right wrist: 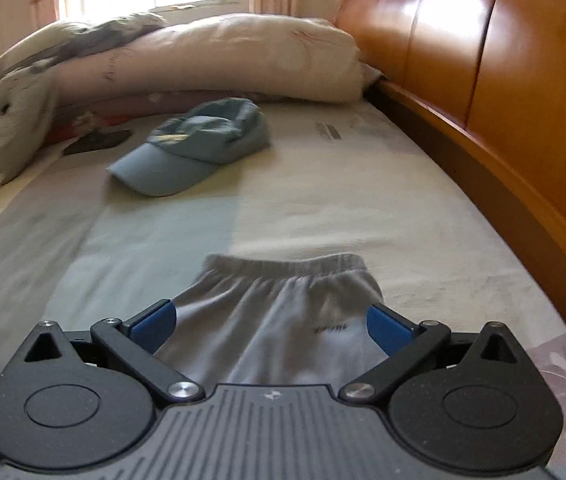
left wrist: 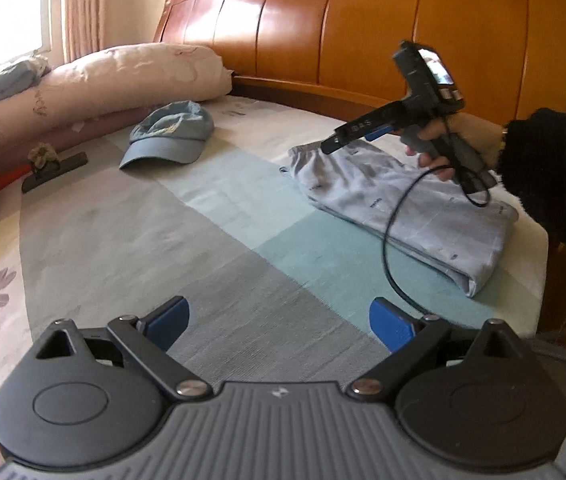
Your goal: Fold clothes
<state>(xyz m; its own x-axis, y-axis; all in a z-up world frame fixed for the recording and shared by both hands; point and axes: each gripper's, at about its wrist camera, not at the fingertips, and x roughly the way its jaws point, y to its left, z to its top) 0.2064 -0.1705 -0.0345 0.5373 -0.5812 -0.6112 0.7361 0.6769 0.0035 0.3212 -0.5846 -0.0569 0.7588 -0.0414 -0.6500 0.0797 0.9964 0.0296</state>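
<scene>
Folded trousers (left wrist: 403, 208) lie on the bed (left wrist: 203, 240) near its right edge, below the headboard (left wrist: 363, 32). A cap (left wrist: 171, 136) lies well apart to their left. Behind the cap, pillows (left wrist: 131, 76) rest against the headboard's left end.

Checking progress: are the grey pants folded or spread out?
Folded: the grey pants lie as a compact stacked rectangle on the bed, layered edges visible.
</scene>
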